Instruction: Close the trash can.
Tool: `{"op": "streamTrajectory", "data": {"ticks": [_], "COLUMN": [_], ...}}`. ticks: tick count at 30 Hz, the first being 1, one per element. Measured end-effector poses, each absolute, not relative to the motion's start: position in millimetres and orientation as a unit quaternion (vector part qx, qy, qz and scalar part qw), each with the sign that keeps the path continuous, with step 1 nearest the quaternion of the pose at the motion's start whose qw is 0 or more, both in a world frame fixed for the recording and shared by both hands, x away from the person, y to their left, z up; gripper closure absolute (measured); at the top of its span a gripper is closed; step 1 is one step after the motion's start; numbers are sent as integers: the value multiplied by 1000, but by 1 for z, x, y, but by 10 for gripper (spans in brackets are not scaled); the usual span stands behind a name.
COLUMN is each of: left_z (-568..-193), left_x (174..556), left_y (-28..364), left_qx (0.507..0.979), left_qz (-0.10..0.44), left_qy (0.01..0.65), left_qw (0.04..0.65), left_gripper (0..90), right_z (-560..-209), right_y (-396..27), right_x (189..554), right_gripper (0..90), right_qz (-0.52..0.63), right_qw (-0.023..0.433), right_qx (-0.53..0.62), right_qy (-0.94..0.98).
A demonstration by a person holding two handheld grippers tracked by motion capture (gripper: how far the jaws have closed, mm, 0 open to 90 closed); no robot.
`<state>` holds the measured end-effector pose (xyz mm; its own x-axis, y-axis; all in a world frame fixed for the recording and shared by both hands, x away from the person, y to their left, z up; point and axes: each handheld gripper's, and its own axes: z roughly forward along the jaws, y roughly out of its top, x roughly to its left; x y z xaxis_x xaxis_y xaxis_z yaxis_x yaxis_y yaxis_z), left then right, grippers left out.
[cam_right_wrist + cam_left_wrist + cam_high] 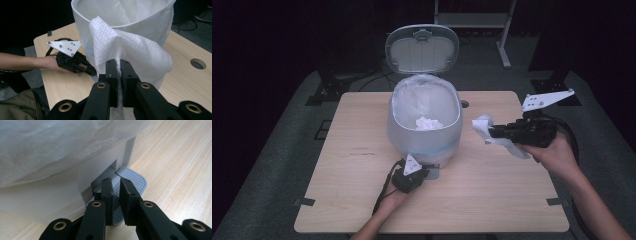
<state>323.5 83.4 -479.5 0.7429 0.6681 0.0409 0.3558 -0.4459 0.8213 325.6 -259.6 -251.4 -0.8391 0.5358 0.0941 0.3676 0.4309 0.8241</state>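
A: Two grippers at work, one job between them. The left gripper (419,173), at six o'clock of the bin (424,142), has its jaws drawn nearly together and pressed down on the grey pedal (132,178); the lid (422,48) stands wide open at twelve.

B: And the right gripper (492,132) is out at three o'clock of the bin, jaws clamped tight on a white paper towel (484,127).

A: You can see the sheet bunched right between the pads in the right gripper view, draping over both sides, clear of the table (362,210).

B: So I'd call this the carry step: towel lifted, bin held open, drop not yet made.

A: Agreed. One crumpled tissue (429,123) already lies in the liner (412,95). Next, I'd say, the right hand must travel toward nine o'clock until the towel hangs over the rim, then part its jaws.

B: And the left must keep that pedal down, or the lid falls.

A: Poses: left forearm comes up from six, gripper tilted down at the bin's foot. Right hand cups its gripper from below, held about level, pointing at the bin.
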Motion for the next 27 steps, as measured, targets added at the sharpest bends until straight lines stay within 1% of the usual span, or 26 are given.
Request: {"op": "streamTrajectory", "data": {"ticks": [27], "left_z": [-480], "left_x": [324], "left_y": [84], "left_qx": [830], "left_qz": [182], "left_qy": [307], "left_qw": [428], "left_gripper": [815], "right_z": [-209], "right_y": [-241], "right_x": [334], "right_gripper": [855], "right_qz": [473], "right_qw": [110], "right_qx": [246], "right_qy": [839]}}
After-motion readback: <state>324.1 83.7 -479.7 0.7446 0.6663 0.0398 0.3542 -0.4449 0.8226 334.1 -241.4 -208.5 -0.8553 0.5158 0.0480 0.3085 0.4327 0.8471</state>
